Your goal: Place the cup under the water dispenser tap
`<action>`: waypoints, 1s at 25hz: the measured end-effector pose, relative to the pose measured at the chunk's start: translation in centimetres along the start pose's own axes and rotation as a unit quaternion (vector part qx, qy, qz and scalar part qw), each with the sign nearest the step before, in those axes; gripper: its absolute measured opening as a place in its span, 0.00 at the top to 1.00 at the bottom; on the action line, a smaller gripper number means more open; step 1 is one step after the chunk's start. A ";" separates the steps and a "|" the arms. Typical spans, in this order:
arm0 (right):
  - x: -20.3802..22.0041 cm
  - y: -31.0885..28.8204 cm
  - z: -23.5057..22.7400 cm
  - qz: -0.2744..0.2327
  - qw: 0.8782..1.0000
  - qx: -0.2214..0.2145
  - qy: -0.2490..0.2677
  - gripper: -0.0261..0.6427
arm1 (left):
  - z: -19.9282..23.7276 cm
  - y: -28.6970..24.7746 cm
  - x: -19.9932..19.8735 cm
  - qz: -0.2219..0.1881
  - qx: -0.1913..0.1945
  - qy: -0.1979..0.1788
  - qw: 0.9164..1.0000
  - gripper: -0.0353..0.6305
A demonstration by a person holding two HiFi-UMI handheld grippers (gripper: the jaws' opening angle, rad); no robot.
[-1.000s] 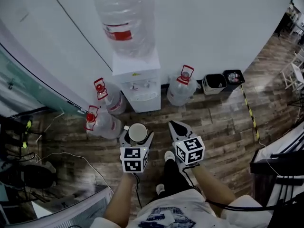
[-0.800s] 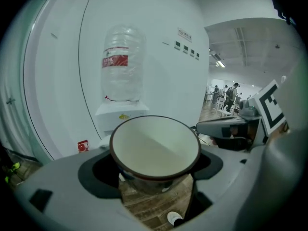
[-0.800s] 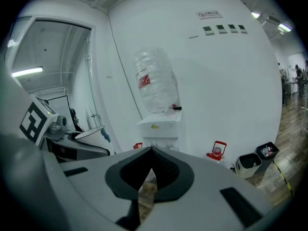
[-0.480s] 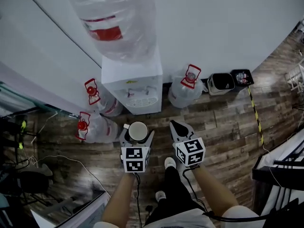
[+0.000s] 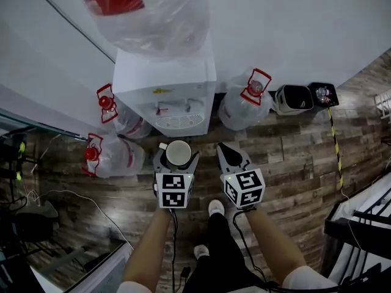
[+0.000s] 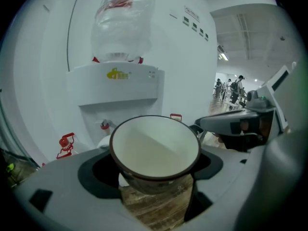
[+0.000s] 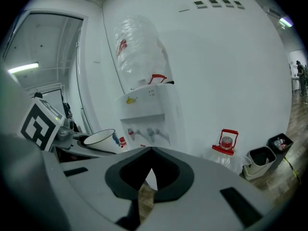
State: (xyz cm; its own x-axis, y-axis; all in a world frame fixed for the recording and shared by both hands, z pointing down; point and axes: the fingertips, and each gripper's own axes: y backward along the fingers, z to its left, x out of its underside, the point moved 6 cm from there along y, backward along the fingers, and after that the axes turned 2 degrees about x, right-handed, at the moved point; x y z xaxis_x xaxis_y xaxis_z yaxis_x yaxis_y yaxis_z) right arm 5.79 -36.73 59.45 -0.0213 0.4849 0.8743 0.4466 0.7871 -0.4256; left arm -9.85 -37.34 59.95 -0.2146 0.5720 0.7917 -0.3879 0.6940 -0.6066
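A white cup point(image 5: 178, 152) with a dark rim sits upright between the jaws of my left gripper point(image 5: 176, 155), which is shut on it. The left gripper view shows the cup point(image 6: 155, 150) empty, held in front of the dispenser. The white water dispenser point(image 5: 167, 87) stands just ahead against the wall, with two taps point(image 5: 177, 108) above a drip grille and a big clear bottle point(image 5: 143, 11) on top. In the right gripper view the taps point(image 7: 144, 132) are in the dispenser's recess. My right gripper point(image 5: 228, 152) is beside the left one, shut with nothing in it.
Spare water bottles with red handles lie left of the dispenser point(image 5: 113, 154) and stand right of it point(image 5: 247, 105). Two small bins point(image 5: 293, 98) stand further right against the wall. Cables point(image 5: 55, 194) run across the wood floor at the left. The person's shoe point(image 5: 215, 207) is below the grippers.
The dispenser has come closer and larger in the head view as the person walked up to it. Both grippers keep their pose, the cup still held in the left one.
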 end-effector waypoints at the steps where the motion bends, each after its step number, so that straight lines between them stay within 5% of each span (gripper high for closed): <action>1: 0.6 -0.7 -0.3 0.001 1.000 -0.001 0.000 0.93 | 0.2 -0.9 0.4 0.000 0.000 -0.002 1.000 0.29; 25: 8.7 -13.8 -6.1 0.021 0.999 -0.007 0.023 0.93 | 5.4 -17.5 5.8 0.008 -0.021 0.000 1.000 0.29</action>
State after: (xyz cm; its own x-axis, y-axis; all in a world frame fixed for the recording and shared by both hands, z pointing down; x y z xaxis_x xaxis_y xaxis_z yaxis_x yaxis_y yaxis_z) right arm 4.86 -45.68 74.38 0.0383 0.4996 0.8654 0.4592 0.7604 -0.4593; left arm -9.16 -48.51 75.54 -0.2207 0.5832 0.7818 -0.3464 0.7024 -0.6218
